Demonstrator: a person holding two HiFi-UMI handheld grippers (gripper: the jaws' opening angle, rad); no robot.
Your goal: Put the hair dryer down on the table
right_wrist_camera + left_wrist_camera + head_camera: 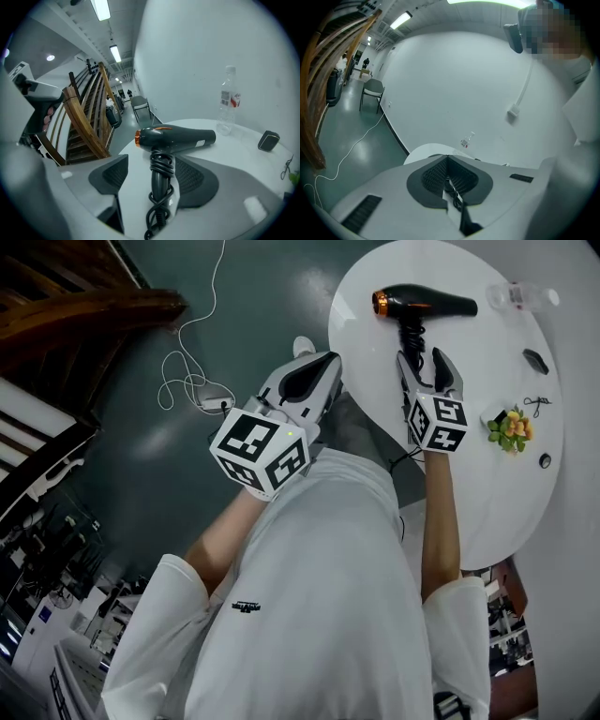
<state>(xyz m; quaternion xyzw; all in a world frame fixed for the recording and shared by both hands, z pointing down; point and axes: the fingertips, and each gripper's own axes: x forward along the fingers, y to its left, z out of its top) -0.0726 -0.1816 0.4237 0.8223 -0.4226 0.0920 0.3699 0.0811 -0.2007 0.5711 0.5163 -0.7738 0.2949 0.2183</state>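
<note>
Release | hair dryer (424,304) lies on counter (487,493) | right tongs (422,360) wide astride its handle | left tongs (314,371) closed, empty | pull straight back, clear of cord (161,161)

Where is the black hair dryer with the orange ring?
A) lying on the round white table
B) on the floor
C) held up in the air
A: the black hair dryer with the orange ring lies flat on the round white table, its handle between the right gripper's open jaws.
</note>
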